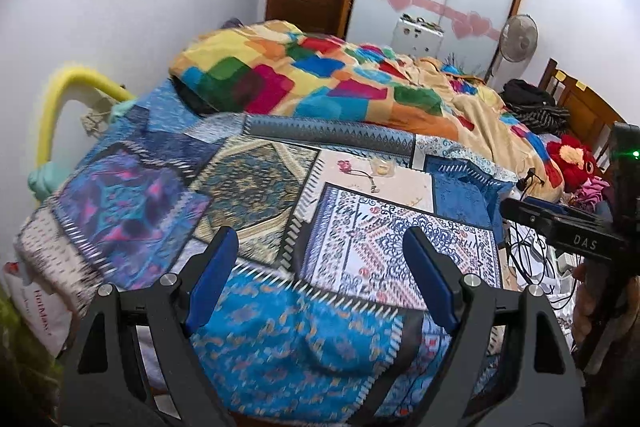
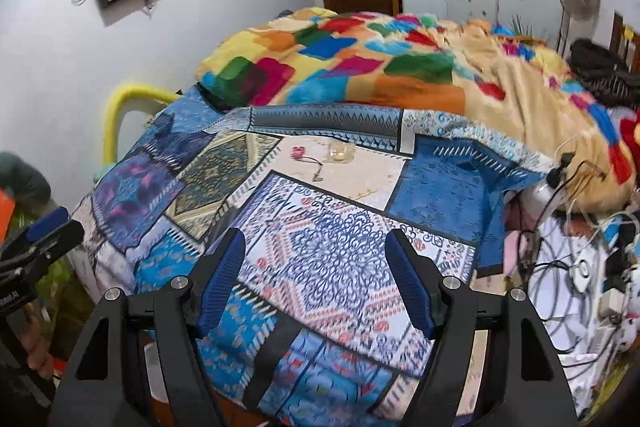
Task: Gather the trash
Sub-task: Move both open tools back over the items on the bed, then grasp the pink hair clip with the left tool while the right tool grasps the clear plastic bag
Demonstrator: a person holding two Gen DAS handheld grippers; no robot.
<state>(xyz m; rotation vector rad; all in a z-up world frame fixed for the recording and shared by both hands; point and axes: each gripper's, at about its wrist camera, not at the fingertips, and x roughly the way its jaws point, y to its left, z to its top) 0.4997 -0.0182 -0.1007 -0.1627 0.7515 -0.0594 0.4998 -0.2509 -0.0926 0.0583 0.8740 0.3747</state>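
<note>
Right wrist: both tools wide above bedspread, near-edge wrapper beyond.

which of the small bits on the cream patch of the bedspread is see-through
The clear plastic wrapper, nearest the folded-back bedspread edge. The other bit beside it, a pink trinket trailing a dark cord, is solid-coloured.
</note>
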